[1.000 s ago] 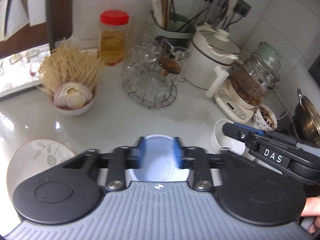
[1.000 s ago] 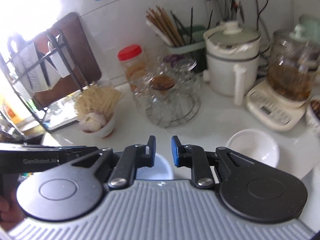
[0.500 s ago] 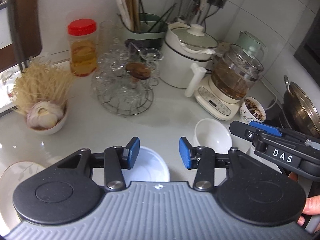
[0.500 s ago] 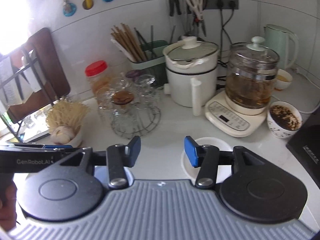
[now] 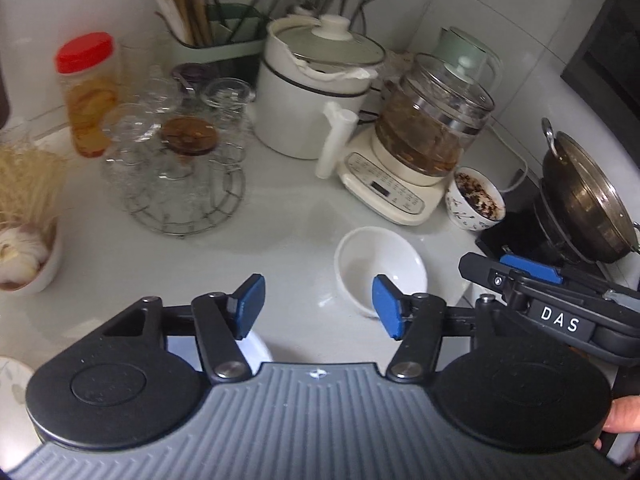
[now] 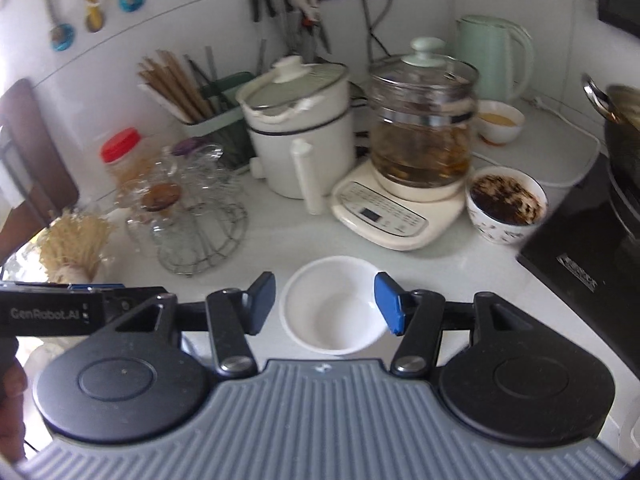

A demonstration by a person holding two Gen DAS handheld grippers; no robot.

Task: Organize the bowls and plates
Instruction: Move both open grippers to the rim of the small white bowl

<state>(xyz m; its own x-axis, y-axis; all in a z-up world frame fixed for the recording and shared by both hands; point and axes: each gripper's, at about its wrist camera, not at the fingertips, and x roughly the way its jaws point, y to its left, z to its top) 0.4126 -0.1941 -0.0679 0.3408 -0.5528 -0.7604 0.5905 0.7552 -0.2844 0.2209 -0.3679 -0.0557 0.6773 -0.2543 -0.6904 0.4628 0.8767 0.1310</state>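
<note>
white bowl [image 6: 334, 306] on the desk [image 6: 280, 232] before the kettle base, right hand-held gripper [image 6: 325, 306] just spreading around it untouched, left hand-held gripper [image 5: 318, 308] just spreading, empty

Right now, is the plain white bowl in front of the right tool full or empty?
Empty: the white bowl stands upright and shows only its clean white inside.

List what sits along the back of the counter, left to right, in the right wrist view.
Red-lidded jar → glass cup rack → chopstick holder → white pot → glass kettle → green kettle.
</note>
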